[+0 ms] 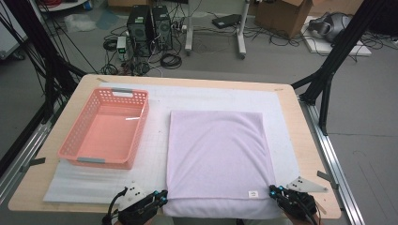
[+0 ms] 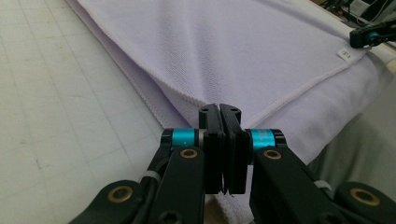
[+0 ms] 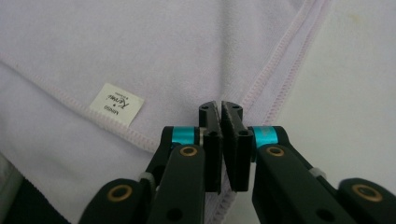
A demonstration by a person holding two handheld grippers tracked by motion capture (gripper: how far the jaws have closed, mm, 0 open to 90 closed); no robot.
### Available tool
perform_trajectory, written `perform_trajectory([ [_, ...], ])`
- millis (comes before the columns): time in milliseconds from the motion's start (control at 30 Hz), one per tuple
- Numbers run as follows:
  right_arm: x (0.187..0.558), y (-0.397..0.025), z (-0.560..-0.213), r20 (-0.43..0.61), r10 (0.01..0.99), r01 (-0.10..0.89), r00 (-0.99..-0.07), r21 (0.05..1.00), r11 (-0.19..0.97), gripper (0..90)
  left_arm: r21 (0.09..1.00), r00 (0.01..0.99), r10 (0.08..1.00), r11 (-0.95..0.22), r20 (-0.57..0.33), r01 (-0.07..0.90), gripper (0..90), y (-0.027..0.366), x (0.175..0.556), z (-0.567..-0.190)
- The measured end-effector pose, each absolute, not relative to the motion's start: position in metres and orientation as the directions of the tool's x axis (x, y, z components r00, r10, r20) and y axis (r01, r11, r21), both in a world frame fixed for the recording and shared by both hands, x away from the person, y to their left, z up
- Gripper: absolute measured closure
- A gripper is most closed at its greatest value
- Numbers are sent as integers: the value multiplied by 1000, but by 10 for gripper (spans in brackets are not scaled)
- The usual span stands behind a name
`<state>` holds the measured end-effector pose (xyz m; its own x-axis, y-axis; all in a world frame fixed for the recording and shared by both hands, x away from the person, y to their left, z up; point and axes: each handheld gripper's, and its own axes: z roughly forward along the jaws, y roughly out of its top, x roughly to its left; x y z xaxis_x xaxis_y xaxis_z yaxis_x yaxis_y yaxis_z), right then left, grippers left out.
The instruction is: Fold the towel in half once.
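Both tongs are clamped on the lilac towel (image 1: pixel 217 159) at the table's (image 1: pixel 305 140) near edge. L gripper (image 1: pixel 162 198) pinches the towel's near-left corner; in the left gripper view its jaws sit pressed together w/ the stitched hem caught between them (image 2: pixel 223 122). R gripper (image 1: pixel 274 191) has the near-right corner; the right gripper view shows its jaws closed on the hem (image 3: pixel 220 122), just right of the small white label (image 3: pixel 116 103).

Towel lies folded, roughly square, on the white foam mat (image 1: pixel 155 154), right of centre; its near edge droops over the table's near edge. Folded layers show along its left side in the left gripper view.

Pink basket (image 1: pixel 84 154) stands on the mat's left half, beside the towel but not touching. My R gripper's grey plate (image 1: pixel 307 184) shows near the table's near-right corner.
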<state>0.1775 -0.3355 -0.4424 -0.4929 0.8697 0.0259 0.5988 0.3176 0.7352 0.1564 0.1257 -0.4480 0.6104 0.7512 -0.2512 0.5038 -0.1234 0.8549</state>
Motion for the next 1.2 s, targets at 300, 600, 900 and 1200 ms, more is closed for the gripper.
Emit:
perform_trajectory([
  [300,143,-351,-427,79,863,549,-499,800,244,878,873,634,727,-101,-262,477,880,132,139,-438],
  [600,111,-351,-428,62,850,544,-524,792,278,878,845,656,706,-156,-266,511,879,134,116,-449],
  [900,118,-349,-438,62,871,591,-488,757,278,631,856,622,739,-122,-259,502,513,138,132,-448],
  [1200,154,-351,-434,57,877,547,-476,801,245,719,887,595,751,-29,-285,462,481,148,178,-440],
])
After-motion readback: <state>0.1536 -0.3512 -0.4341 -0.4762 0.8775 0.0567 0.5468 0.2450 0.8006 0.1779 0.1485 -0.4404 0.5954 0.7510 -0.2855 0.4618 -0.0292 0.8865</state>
